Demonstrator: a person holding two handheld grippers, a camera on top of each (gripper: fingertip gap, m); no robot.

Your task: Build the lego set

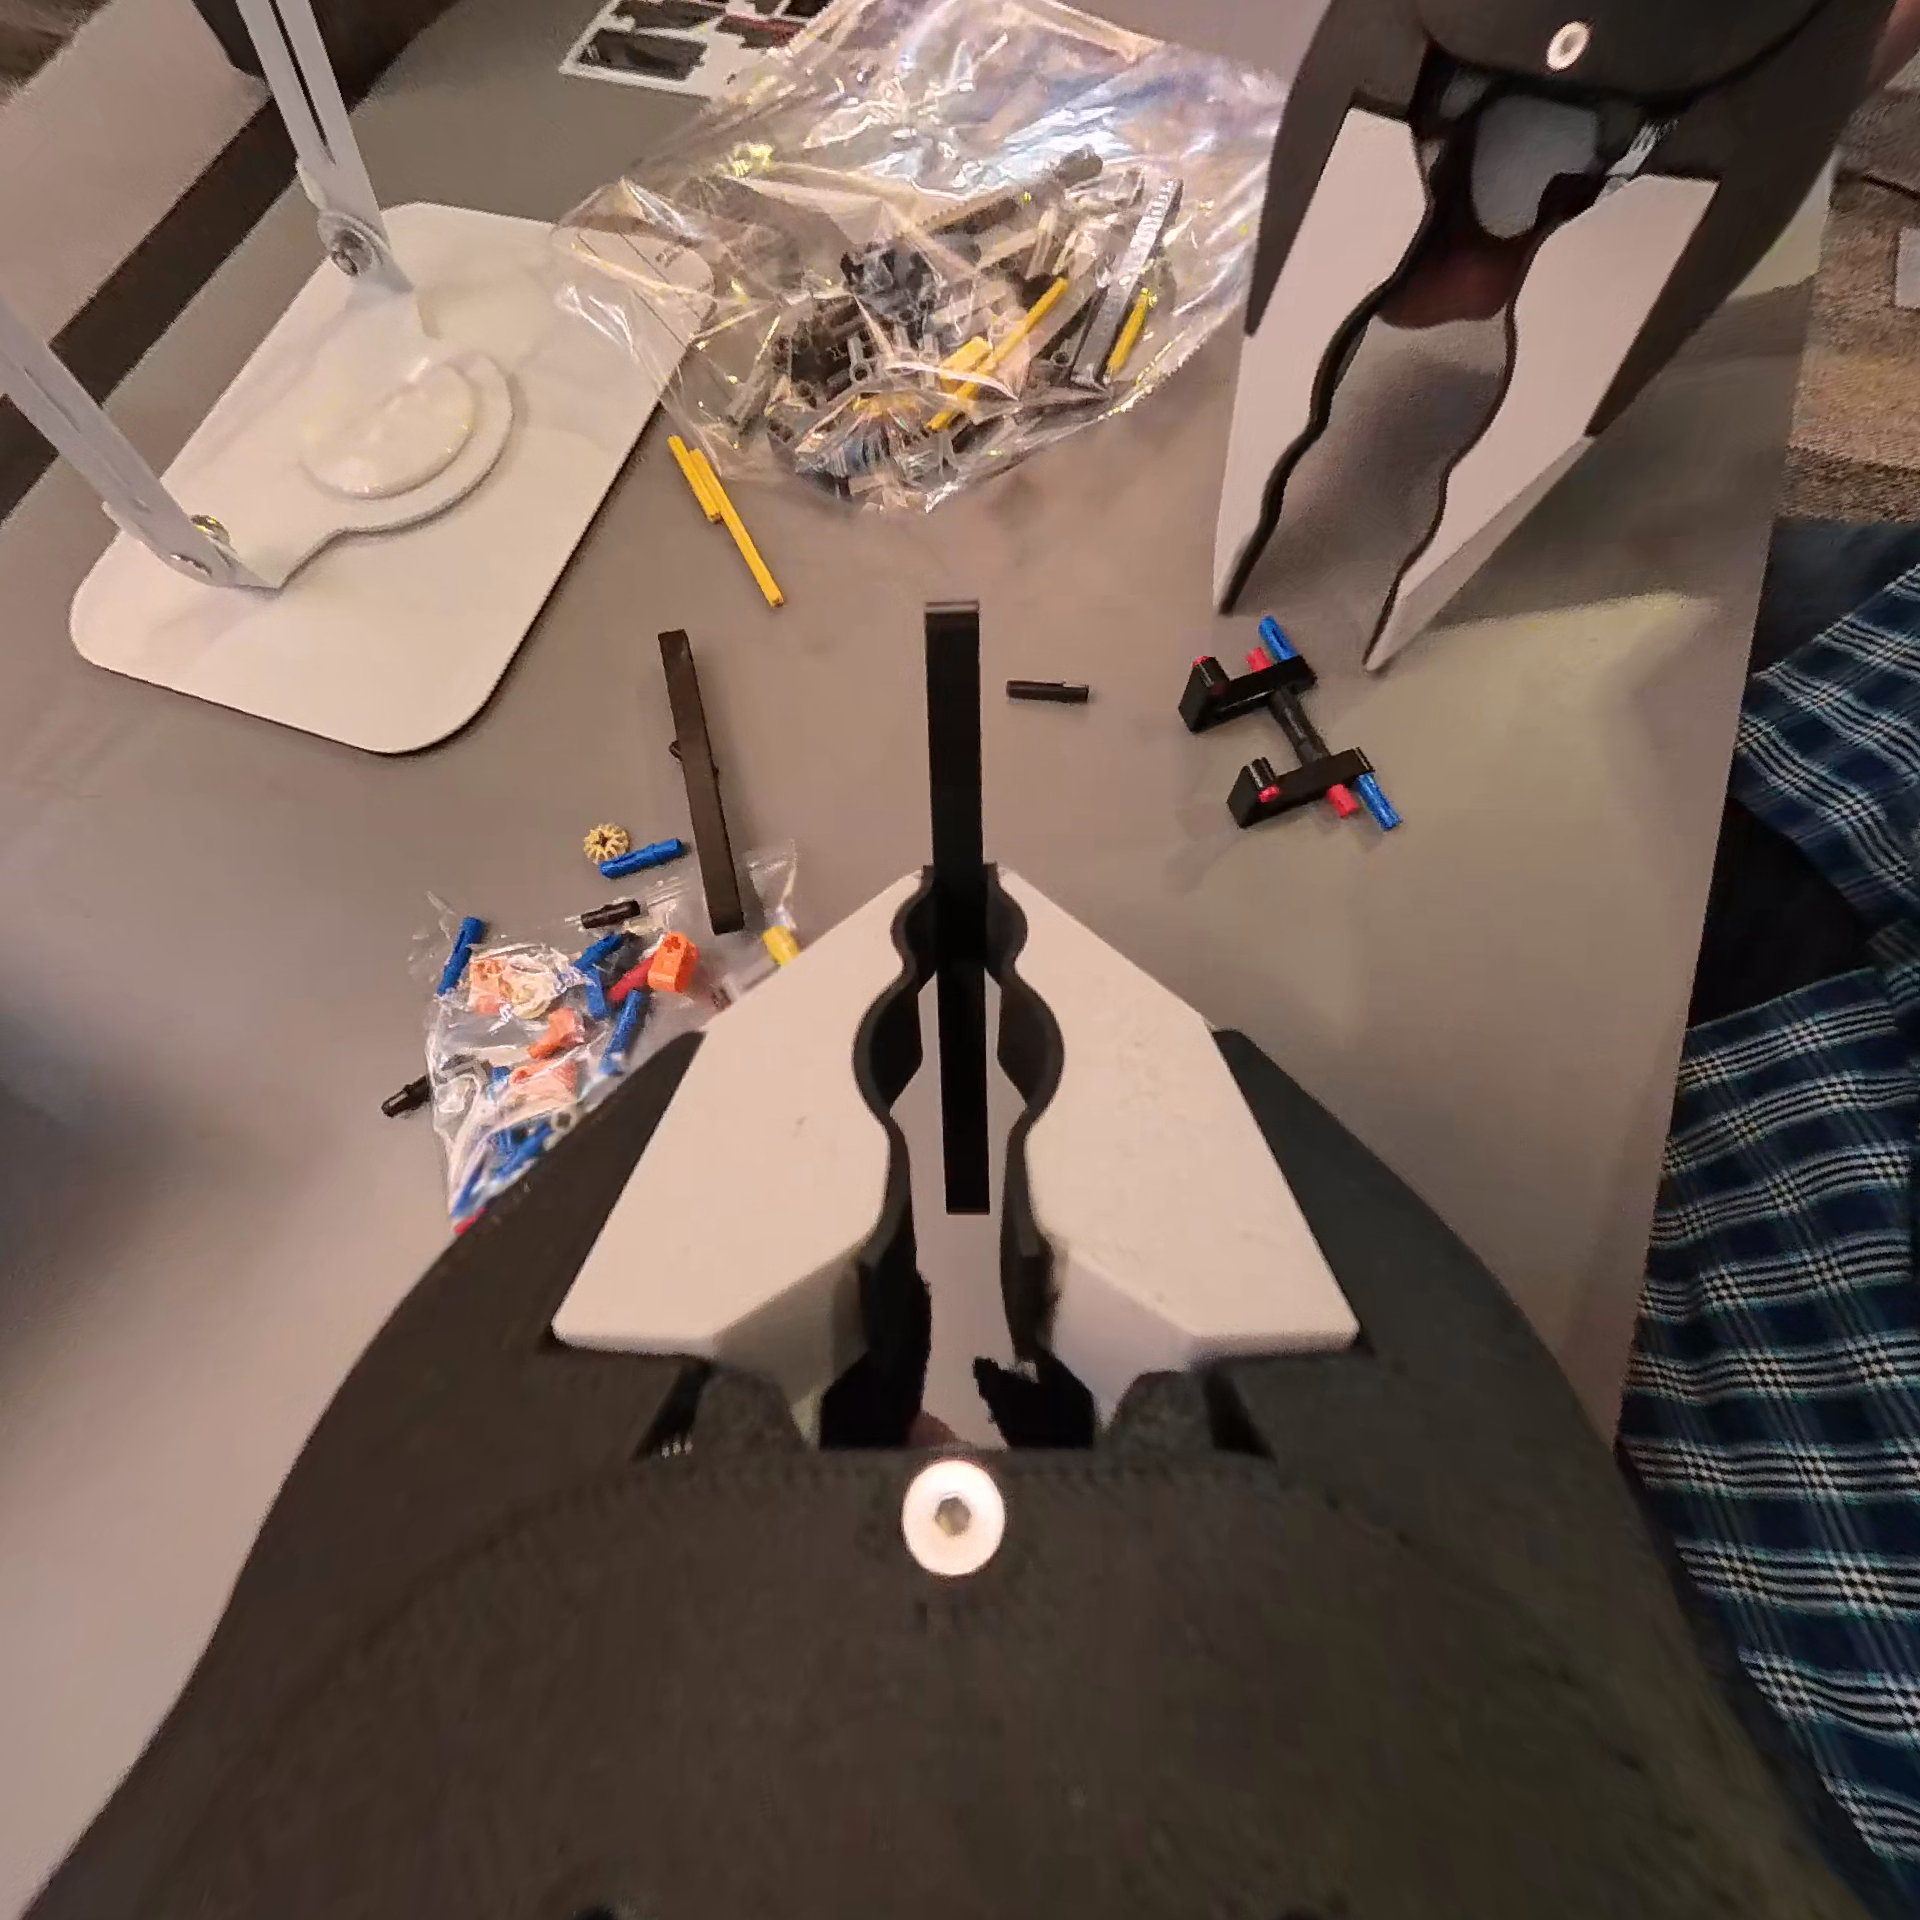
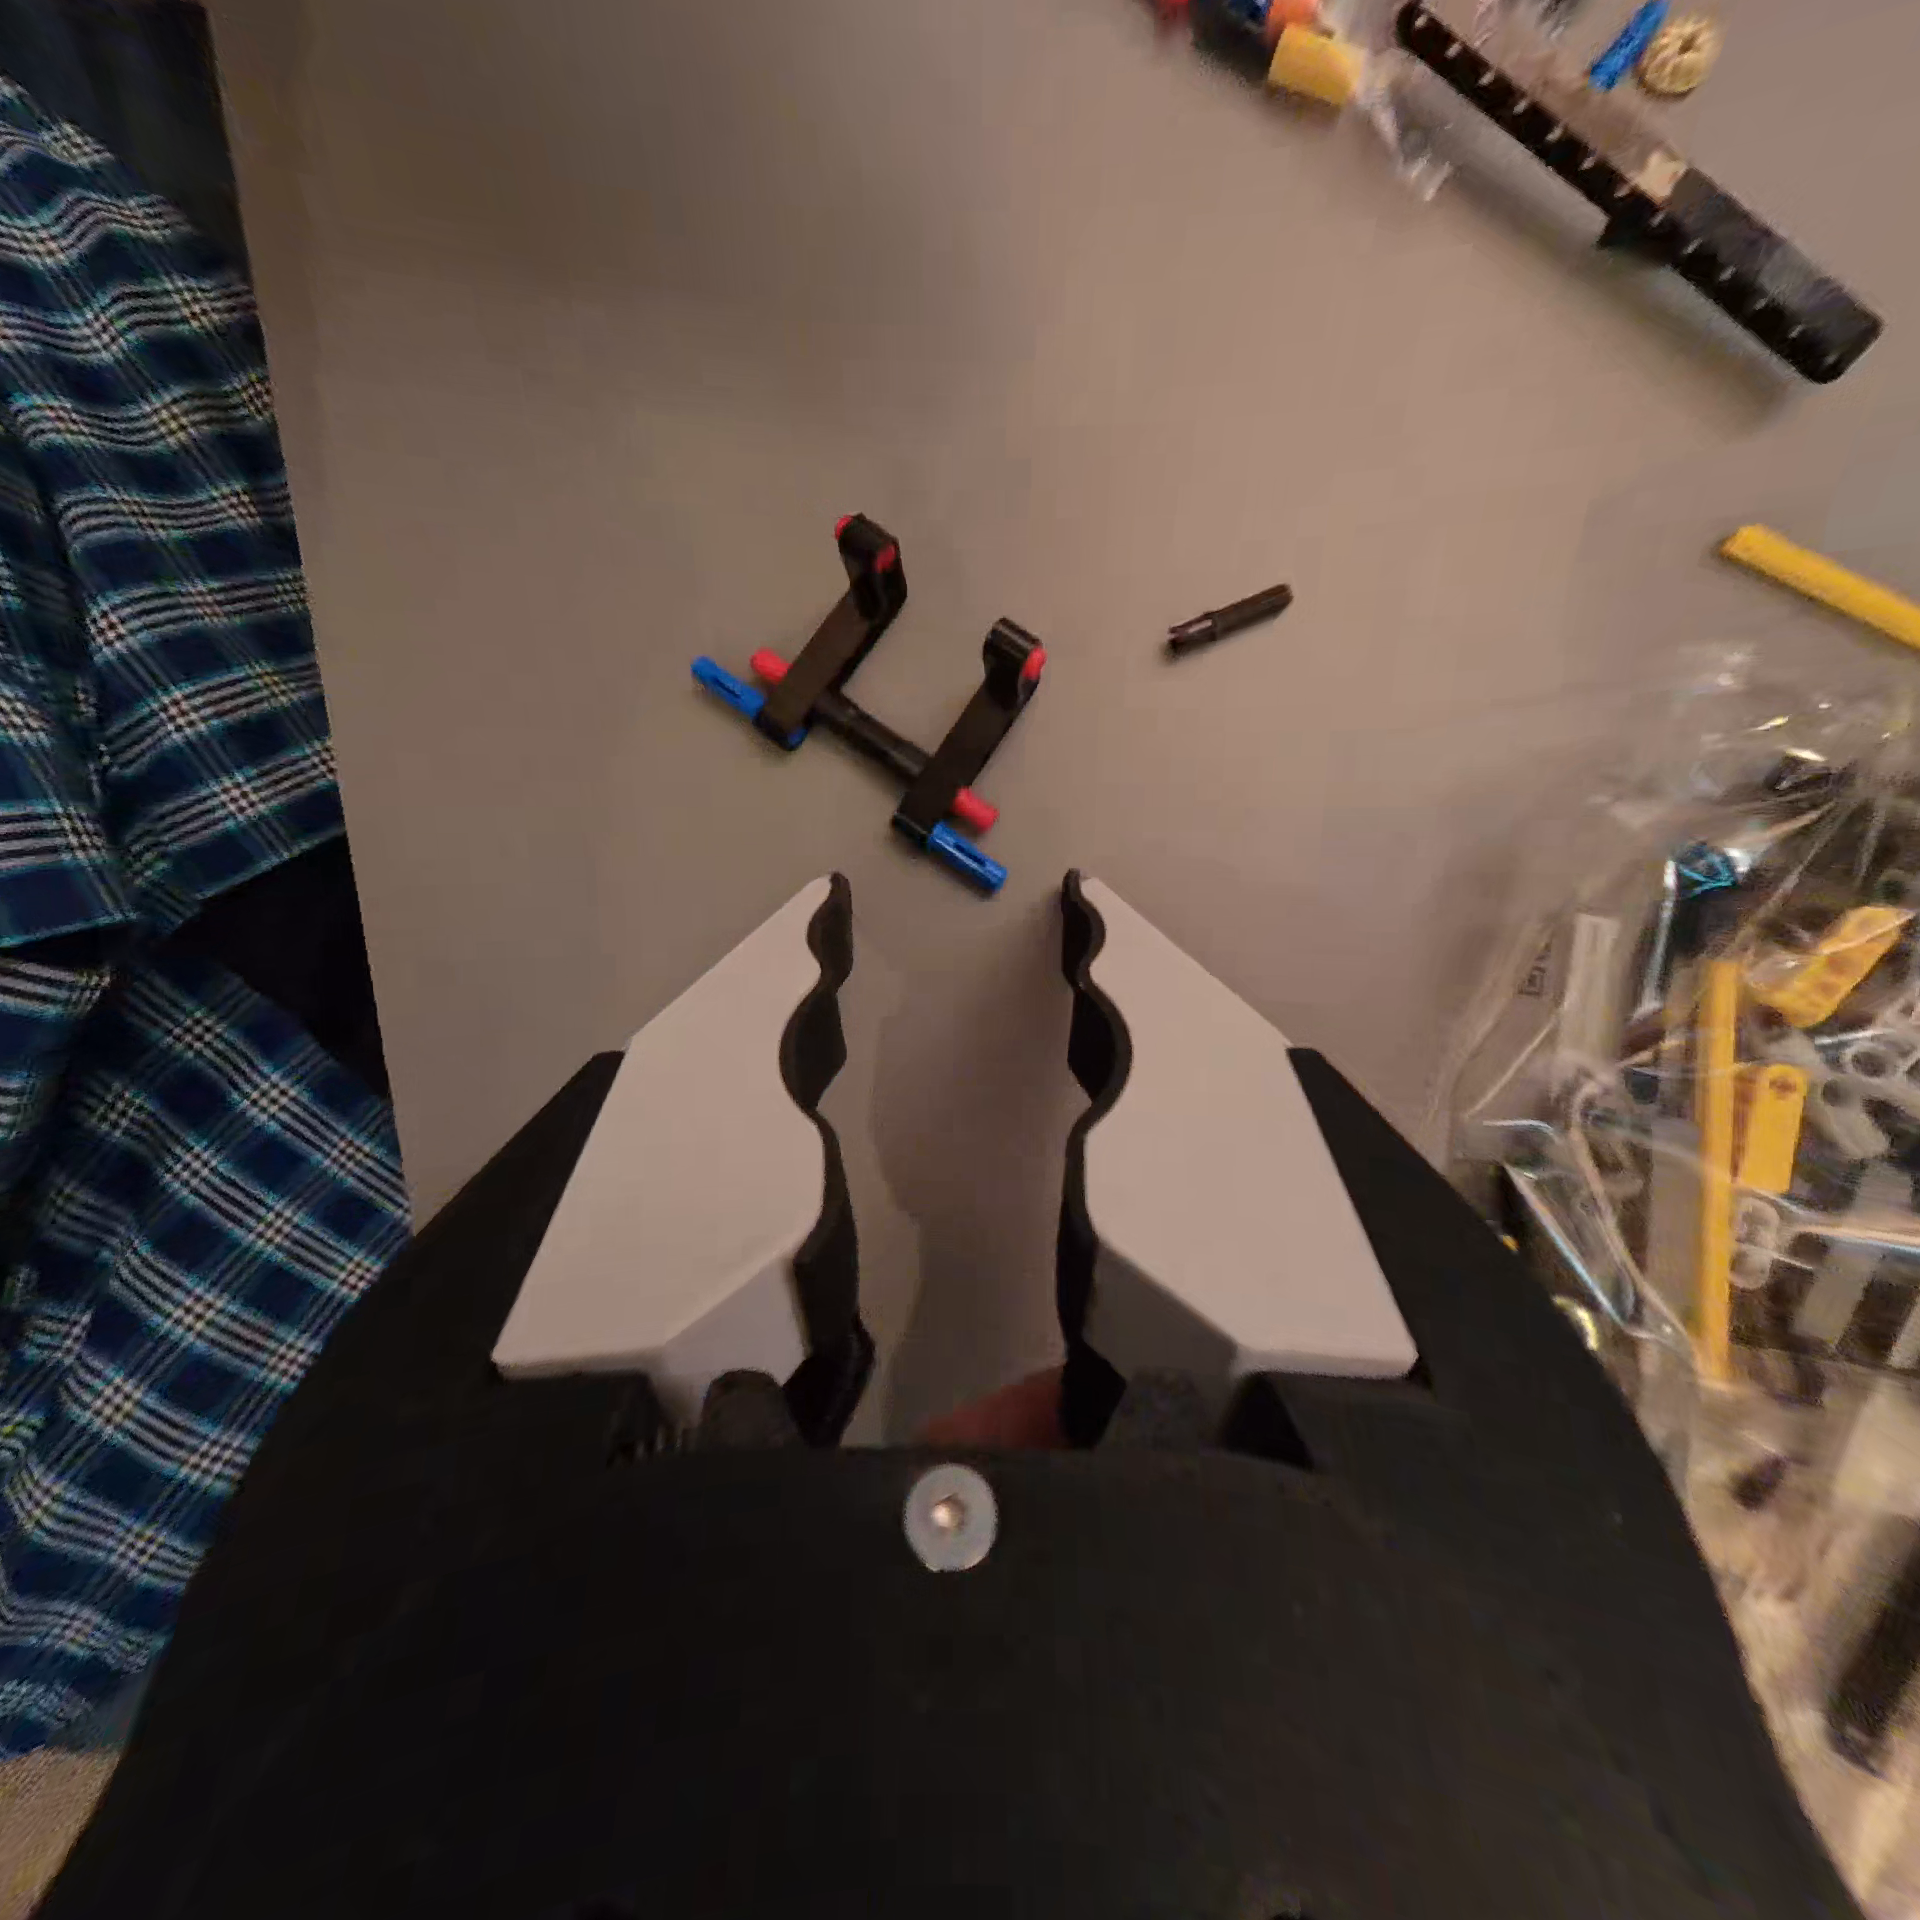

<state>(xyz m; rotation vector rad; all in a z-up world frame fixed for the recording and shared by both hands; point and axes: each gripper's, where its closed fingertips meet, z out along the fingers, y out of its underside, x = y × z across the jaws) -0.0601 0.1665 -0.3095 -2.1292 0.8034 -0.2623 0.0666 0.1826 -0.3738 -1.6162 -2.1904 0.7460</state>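
My left gripper (image 1: 956, 881) is shut on a long black beam (image 1: 953, 748) that sticks out forward above the grey table (image 1: 1039, 499). A small black assembly with red and blue pins (image 1: 1288, 727) lies on the table, ahead and to the right of it. My right gripper (image 2: 956, 888) is open and empty, its tips just short of that assembly (image 2: 873, 717); it also shows in the left wrist view (image 1: 1304, 634). A loose black pin (image 1: 1047, 691) lies beside the assembly and shows in the right wrist view too (image 2: 1228, 620).
A second black beam (image 1: 704, 779) lies on the table by a tan gear (image 1: 603, 840) and a small bag of pins (image 1: 530, 1029). A large clear parts bag (image 1: 914, 281), yellow axles (image 1: 727, 520) and a white lamp base (image 1: 343, 468) lie behind. Plaid cloth (image 1: 1818, 935) is at the right edge. About 15 cm separates my left fingertips from my right. My right tips are roughly 6 cm from the loose black pin (image 1: 1047, 691). My right wrist view (image 2: 1227, 613) looks at it from another angle.
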